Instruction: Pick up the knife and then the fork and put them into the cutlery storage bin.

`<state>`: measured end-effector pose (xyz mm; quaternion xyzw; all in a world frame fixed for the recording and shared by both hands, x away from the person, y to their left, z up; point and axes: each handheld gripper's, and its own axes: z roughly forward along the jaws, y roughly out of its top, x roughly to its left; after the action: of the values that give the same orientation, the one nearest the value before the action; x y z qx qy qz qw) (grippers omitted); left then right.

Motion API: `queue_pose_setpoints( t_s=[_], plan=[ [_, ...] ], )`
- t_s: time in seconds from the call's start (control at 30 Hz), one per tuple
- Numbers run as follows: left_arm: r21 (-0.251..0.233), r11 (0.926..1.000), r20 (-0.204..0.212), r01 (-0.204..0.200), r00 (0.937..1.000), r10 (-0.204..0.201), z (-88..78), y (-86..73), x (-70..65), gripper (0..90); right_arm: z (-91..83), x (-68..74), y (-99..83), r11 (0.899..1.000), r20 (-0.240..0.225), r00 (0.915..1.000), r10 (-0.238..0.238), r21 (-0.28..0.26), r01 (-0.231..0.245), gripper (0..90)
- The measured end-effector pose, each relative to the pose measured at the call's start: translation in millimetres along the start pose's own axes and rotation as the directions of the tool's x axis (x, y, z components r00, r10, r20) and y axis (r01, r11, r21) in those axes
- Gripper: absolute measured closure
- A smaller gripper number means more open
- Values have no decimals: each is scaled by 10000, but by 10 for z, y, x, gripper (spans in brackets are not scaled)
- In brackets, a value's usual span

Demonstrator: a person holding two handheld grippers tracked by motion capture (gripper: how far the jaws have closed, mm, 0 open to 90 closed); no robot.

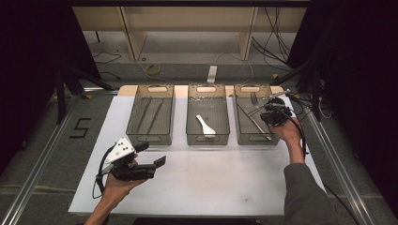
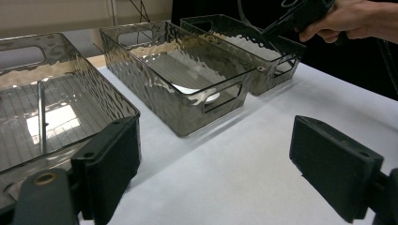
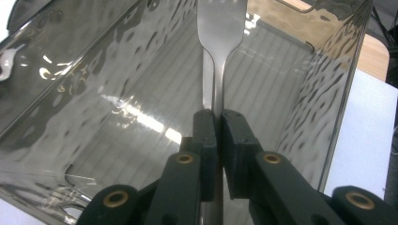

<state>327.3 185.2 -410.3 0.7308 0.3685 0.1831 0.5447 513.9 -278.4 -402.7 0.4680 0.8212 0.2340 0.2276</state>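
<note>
My right gripper [image 3: 218,117] is shut on the handle of a metal fork [image 3: 220,28], whose tines point away from me into a smoked clear bin [image 3: 117,84]. From above, this gripper [image 1: 265,111] hovers over the right bin [image 1: 238,126] of three, held by a hand coming from the right. My left gripper [image 1: 151,154] rests low over the white table [image 1: 211,183] in front of the left bin [image 1: 133,112]. Its jaws stand wide open [image 2: 220,164] with nothing between them.
The middle bin [image 1: 191,117] holds a white spoon [image 1: 205,125]. Two long thin utensils [image 1: 150,115] lie in the left bin, and other cutlery [image 1: 257,125] lies in the right bin. Metal rails [image 1: 42,154] run along both table sides.
</note>
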Motion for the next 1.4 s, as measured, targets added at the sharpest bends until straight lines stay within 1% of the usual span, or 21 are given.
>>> queue_pose_setpoints(
  t_s=[0.13, 0.33, 0.53, 0.63, 0.77, 0.87, 0.97, 1.17, 1.3, 1.4],
  plan=[
    [6, 10000, 3, -35, 10000, 35, -1, 1, -1, 155, 15, 5, 1, 9999, 98, 9999, -33, 98, 33, 850],
    [8, 10000, 10, -38, 10000, 38, -1, 1, -2, 155, 40, 12, -2, 9998, 88, 10000, -11, 210, 9, 848],
    [15, 10000, 2, -32, 10000, 32, 0, 0, -1, 155, 86, 22, -14, 9985, 27, 9998, 200, 500, -201, 833],
    [3, 10000, -4, -4, 10000, 4, -7, -3, -3, 155, 96, 27, -19, 9985, -124, 9995, 300, 456, -294, 825],
    [-11, 10000, -11, 15, 10000, -15, -12, -3, 1, 155, 61, 34, 9, 9989, -108, 9995, 288, 376, -284, 790],
    [4, 10000, -8, -4, 10000, 4, -9, -4, -1, 155, 23, 32, 19, 9991, -170, 9991, 391, 167, -388, 757],
    [8, 10000, -2, -6, 10000, 6, -8, -3, -2, 155, -14, 39, 18, 9992, -288, 9988, 398, 53, -396, 724],
    [31, 10000, -6, 4, 10000, -4, -7, -4, 1, 155, -109, 73, 11, 9961, -878, 9934, 741, -419, -780, 643],
    [30, 10000, -2, -9, 10000, 9, -7, -4, 0, 155, -176, 133, 1, 9953, -1094, 9911, 752, -532, -814, 544],
    [11, 10000, -6, 3, 10000, -3, -7, -4, -1, 155, -232, 182, -24, 9929, -1331, 9879, 796, -769, -903, 482]
  ],
)
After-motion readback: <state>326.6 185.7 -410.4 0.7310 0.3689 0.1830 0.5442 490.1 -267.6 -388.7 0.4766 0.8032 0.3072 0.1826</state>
